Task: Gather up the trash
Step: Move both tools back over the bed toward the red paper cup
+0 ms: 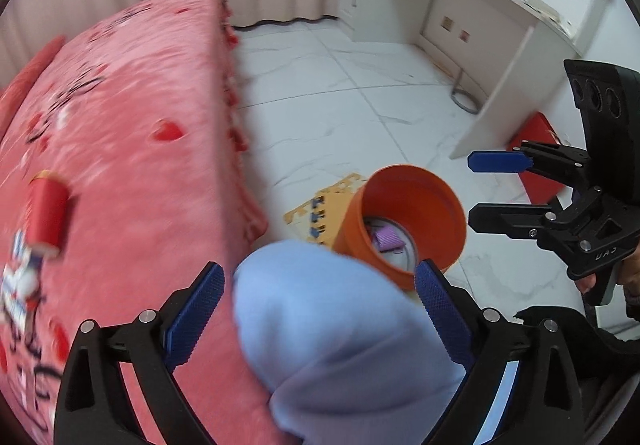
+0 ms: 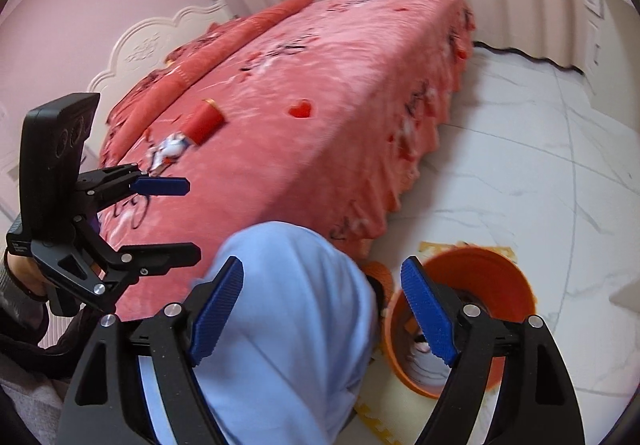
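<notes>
Both the left tongs [image 1: 320,305] and right tongs [image 2: 322,309] gape apart, empty. A red cylindrical can [image 2: 206,121] lies on the pink bed [image 2: 320,105]; the round orange plastic bin [image 1: 404,221] stands on the floor nearby.

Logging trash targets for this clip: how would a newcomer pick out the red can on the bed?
Start at the pink bed beside the white tiled floor. On its cover lies a small red can, on its side, with a gold rim. The printed red heart nearby is flat; the can is a raised cylinder next to a white cartoon print.
</notes>
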A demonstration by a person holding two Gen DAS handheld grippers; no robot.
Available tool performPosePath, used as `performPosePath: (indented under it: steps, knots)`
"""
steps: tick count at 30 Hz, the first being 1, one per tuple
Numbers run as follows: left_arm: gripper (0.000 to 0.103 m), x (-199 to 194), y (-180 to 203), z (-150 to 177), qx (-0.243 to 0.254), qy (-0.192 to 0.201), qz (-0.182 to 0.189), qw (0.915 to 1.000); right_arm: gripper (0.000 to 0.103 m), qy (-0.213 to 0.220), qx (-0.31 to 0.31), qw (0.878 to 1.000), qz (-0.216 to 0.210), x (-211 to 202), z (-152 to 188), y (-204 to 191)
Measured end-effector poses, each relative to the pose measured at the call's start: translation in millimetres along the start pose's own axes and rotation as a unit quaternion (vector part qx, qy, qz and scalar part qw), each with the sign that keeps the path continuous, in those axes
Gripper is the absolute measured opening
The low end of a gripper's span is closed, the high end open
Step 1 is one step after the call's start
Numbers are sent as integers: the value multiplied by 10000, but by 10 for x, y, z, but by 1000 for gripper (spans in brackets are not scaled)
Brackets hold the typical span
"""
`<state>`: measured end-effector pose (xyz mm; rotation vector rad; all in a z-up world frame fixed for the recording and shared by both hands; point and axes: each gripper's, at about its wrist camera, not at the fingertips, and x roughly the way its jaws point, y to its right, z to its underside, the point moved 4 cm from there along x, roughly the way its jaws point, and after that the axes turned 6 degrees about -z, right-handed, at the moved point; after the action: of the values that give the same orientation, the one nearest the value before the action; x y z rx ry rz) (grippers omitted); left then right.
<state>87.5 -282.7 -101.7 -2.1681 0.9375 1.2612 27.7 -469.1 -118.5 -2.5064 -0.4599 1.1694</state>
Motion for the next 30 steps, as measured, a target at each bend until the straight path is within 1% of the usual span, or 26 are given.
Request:
performPosePath:
  steps: [4, 6, 10, 20, 25, 30]
  knots:
    - [95, -198, -262, 251, -358, 58, -234, 9991, 81, -113, -249, 9994, -211, 181, -91, -322]
    - [95, -279, -375, 350, -502, 73, -262, 9984, 81, -174, -403, 9985, -323, 279, -133, -507]
    - [95, -421, -632, 607, -848, 65, -435, 9954, 81, -341, -757, 9951, -542, 491, -212, -897]
    - [95, -748, -1214, 1141, -1604, 130, -801, 9837, 81, -717, -1352, 9837, -945, 987, -313, -1663]
    - [95, -824, -1509, 1407, -1919, 67, -969, 9766, 81, -897, -1565, 9772, -1121, 1242, -333, -1971]
    - [95, -857, -1757, 1581, -2154, 21, -1053, 9708, 81, -1057, -1806, 9695, -1278, 1511, -412, -2266]
